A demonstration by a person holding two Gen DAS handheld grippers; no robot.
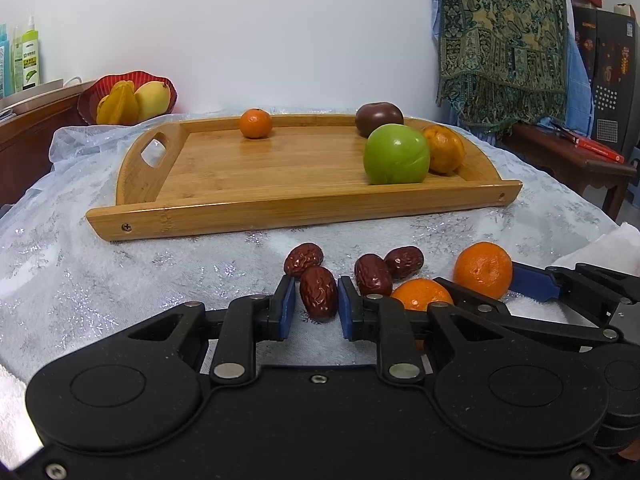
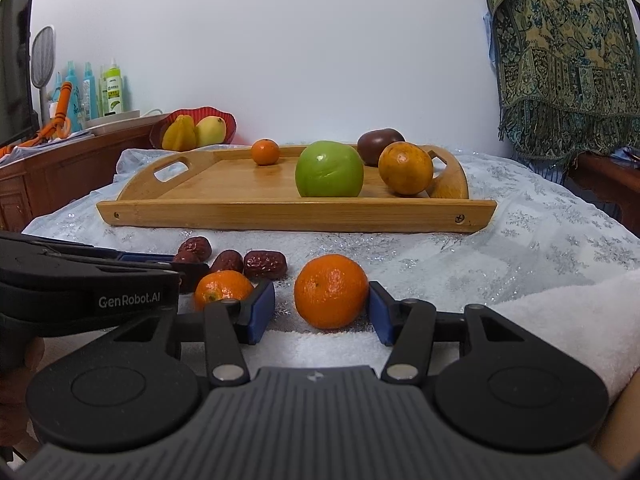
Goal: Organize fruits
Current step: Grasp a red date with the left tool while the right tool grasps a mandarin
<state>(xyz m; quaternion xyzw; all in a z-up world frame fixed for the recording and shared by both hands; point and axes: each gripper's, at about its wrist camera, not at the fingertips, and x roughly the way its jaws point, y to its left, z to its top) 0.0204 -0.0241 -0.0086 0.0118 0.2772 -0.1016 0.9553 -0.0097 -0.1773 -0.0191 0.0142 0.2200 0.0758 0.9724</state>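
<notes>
The left gripper (image 1: 317, 307) is clamped on a red date (image 1: 319, 293) lying on the white cloth (image 1: 120, 280) before the wooden tray (image 1: 256, 216), its body hiding the lower half of one tangerine (image 1: 421, 294). The right gripper (image 2: 323, 312) brackets a second tangerine (image 2: 331, 290); its right pad touches the peel, but whether the left pad (image 2: 258, 312) presses cannot be told. On the tray, a green apple (image 2: 329, 174) partly masks a dark fruit (image 2: 378, 140) of unclear kind.

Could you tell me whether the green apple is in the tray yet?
Yes: the green apple sits inside the wooden tray.
</notes>
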